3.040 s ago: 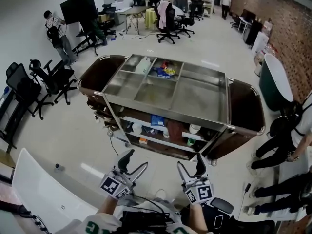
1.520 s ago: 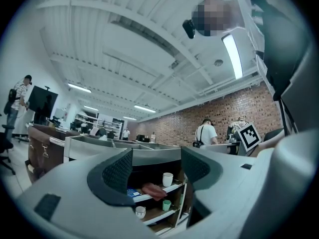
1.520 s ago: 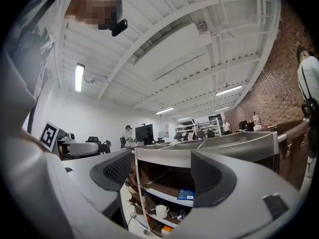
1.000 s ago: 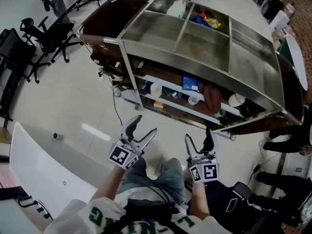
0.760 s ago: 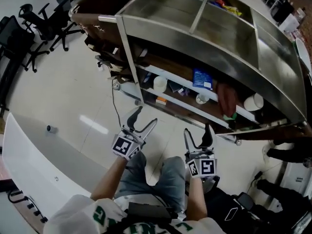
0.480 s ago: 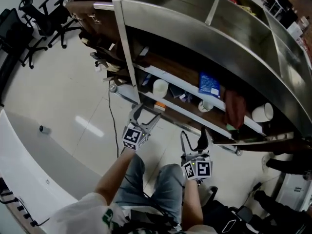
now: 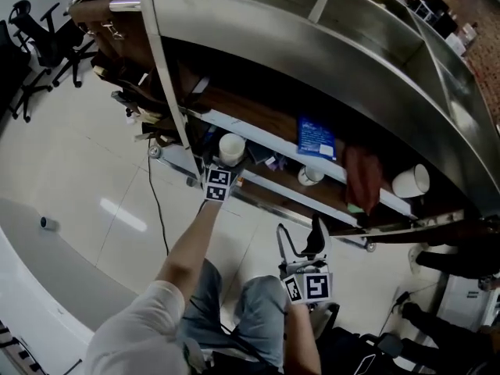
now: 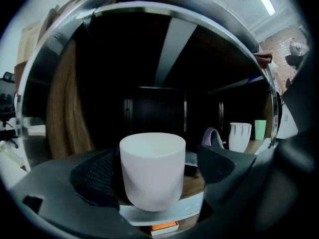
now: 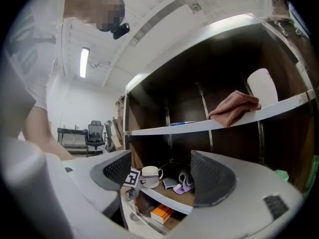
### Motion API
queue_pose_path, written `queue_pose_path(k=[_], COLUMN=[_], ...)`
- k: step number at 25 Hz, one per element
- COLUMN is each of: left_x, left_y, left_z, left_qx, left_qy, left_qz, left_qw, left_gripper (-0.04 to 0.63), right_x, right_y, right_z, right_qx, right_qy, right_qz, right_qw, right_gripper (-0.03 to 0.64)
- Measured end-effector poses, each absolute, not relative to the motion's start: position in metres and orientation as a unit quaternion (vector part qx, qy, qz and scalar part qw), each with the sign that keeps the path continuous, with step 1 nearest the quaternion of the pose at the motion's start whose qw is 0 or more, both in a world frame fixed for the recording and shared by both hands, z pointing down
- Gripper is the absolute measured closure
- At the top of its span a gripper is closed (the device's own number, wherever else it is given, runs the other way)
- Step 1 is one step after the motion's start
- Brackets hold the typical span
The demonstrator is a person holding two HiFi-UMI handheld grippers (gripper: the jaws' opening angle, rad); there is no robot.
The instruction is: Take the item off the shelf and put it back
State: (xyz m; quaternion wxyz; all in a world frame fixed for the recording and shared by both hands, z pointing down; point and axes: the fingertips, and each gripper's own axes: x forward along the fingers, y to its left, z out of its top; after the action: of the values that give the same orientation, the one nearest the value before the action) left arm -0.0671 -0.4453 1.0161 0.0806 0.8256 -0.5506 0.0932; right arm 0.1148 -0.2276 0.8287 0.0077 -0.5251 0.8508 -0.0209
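Note:
A white cup stands at the front edge of the cart's lower shelf. It sits between the pads of my left gripper, whose jaws have just been opening and now stand wide, with a gap on the cup's right side. In the head view my left gripper reaches in under the steel top to that cup. My right gripper hangs lower in front of the cart, open and empty. The right gripper view shows the cup and the left gripper's marker cube.
The middle shelf carries a blue packet, a reddish cloth and a white cup. A purple item lies behind the cup, and an orange box sits below. Further right stand a ribbed white cup and a green one.
My left arm has stretched forward and down from beside my knee to the white cup on the lower shelf. The view has come closer to the cart. My right gripper has sunk a little.

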Motion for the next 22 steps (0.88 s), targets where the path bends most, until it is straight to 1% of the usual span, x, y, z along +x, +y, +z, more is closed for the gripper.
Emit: queue_pose_path(k=[1, 2, 6, 9, 14, 18, 22], left_x=[-0.069, -0.070, -0.063, -0.060, -0.065, -0.074, -0.084], left_y=[-0.450, -0.453, -0.427, -0.379, -0.285, -0.229, -0.188], left_z=[1.018, 1.016, 0.987, 0.939, 0.827, 0.728, 0.639], left_qx=[0.826, 0.826, 0.833, 0.841, 0.847, 0.855, 0.856], left_qy=[-0.549, -0.547, -0.531, -0.515, -0.504, -0.497, -0.500], left_qz=[0.101, 0.109, 0.132, 0.150, 0.136, 0.119, 0.087], left_qw=[0.081, 0.082, 0.081, 0.075, 0.100, 0.094, 0.095], left_gripper=[0.169, 0.215, 0.218, 0.218, 0.218, 0.218, 0.217], right_x=[0.114, 0.113, 0.117, 0.114, 0.113, 0.103, 0.102], right_y=[-0.225, -0.221, -0.203, -0.192, -0.173, -0.166, -0.158], right_z=[0.827, 0.824, 0.806, 0.767, 0.666, 0.580, 0.514], right_qx=[-0.520, -0.515, -0.516, -0.512, -0.510, -0.501, -0.505], right_qy=[0.854, 0.857, 0.856, 0.857, 0.858, 0.864, 0.862], right_qz=[-0.006, 0.008, -0.016, -0.037, -0.061, -0.053, -0.044], right_qw=[-0.005, -0.017, -0.027, -0.030, -0.030, -0.013, 0.009], right_gripper=[0.233, 0.233, 0.233, 0.233, 0.233, 0.233, 0.233])
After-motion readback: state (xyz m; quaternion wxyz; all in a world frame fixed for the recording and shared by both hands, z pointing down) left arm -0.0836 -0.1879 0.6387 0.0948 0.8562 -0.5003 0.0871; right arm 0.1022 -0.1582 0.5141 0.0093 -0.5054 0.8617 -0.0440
